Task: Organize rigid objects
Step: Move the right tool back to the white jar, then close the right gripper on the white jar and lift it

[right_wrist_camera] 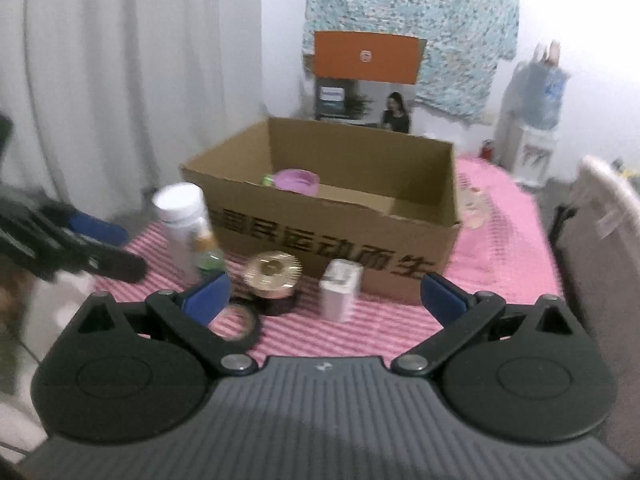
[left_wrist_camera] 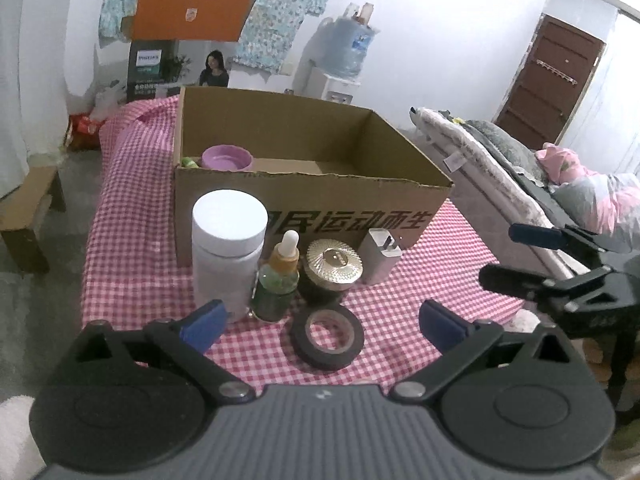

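Left wrist view: left gripper point(left_wrist_camera: 320, 326) spread wide, empty; tape roll point(left_wrist_camera: 327, 337) between its tips, white bottle point(left_wrist_camera: 228, 248) at eleven o'clock, cardboard box point(left_wrist_camera: 312, 200) at twelve. Right wrist view: right gripper point(right_wrist_camera: 324, 298) spread, empty; white charger point(right_wrist_camera: 340, 290) dead ahead.

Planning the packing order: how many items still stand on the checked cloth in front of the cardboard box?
5: white jar leftmost, dropper bottle, gold-lidded jar, white charger rightmost, black tape roll nearest. More could hide behind them.
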The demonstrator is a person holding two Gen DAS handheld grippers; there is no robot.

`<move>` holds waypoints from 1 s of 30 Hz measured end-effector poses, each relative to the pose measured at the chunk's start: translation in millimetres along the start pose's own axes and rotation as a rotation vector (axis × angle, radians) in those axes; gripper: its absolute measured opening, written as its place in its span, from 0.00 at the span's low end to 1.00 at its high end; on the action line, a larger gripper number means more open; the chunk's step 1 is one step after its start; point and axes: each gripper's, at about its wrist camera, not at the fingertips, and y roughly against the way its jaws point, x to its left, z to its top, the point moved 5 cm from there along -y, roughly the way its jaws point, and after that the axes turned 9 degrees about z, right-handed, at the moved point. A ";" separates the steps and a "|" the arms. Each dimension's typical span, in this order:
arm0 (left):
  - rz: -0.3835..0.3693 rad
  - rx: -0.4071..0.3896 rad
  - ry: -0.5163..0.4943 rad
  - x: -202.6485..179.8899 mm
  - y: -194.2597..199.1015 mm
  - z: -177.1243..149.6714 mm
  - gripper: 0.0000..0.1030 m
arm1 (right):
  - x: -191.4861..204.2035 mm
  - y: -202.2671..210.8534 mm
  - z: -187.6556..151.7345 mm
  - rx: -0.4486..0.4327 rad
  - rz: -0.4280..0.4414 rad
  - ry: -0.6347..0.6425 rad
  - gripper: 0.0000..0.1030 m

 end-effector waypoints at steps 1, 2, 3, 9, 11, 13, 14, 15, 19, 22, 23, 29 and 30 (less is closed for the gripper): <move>0.008 -0.007 -0.012 0.5 -0.7 -0.5 1.00 | -0.4 1.0 -1.3 -0.012 0.022 -0.027 0.99; 0.024 -0.014 -0.024 0.8 -2.1 -1.5 1.00 | 0.3 2.8 -0.5 -0.019 0.038 -0.048 0.99; 0.039 -0.020 -0.039 1.3 -4.2 -3.3 1.00 | 0.4 2.5 0.3 -0.026 0.056 -0.069 0.99; 0.162 -0.070 -0.137 6.2 -17.2 -5.4 1.00 | 10.9 -11.5 12.6 -0.038 0.201 -0.136 0.99; 0.188 -0.094 -0.149 9.1 -19.1 -3.3 1.00 | 17.2 -19.9 20.3 -0.042 0.236 -0.138 0.99; 0.194 -0.117 -0.152 13.3 -20.5 0.0 1.00 | 25.5 -27.9 29.5 -0.048 0.270 -0.128 0.99; 0.192 -0.129 -0.153 15.5 -20.5 1.8 1.00 | 30.4 -33.3 35.1 -0.049 0.289 -0.123 0.99; 0.188 -0.141 -0.154 18.1 -20.4 3.8 0.99 | 34.3 -38.4 39.8 -0.048 0.305 -0.120 0.99; 0.187 -0.175 -0.143 27.7 -20.7 11.0 0.95 | 53.8 -63.4 58.9 -0.030 0.372 -0.094 0.98; 0.179 -0.181 -0.126 36.5 -22.6 16.2 0.86 | 66.7 -82.7 68.5 -0.002 0.412 -0.074 0.97; 0.170 -0.178 -0.122 38.8 -23.7 17.7 0.84 | 69.6 -88.9 71.6 0.009 0.421 -0.070 0.95; 0.149 -0.158 -0.115 47.1 -32.5 23.1 0.71 | 78.1 -125.1 78.0 0.085 0.452 -0.080 0.79; 0.143 -0.154 -0.114 48.1 -33.9 24.0 0.69 | 78.4 -130.1 77.9 0.097 0.458 -0.089 0.77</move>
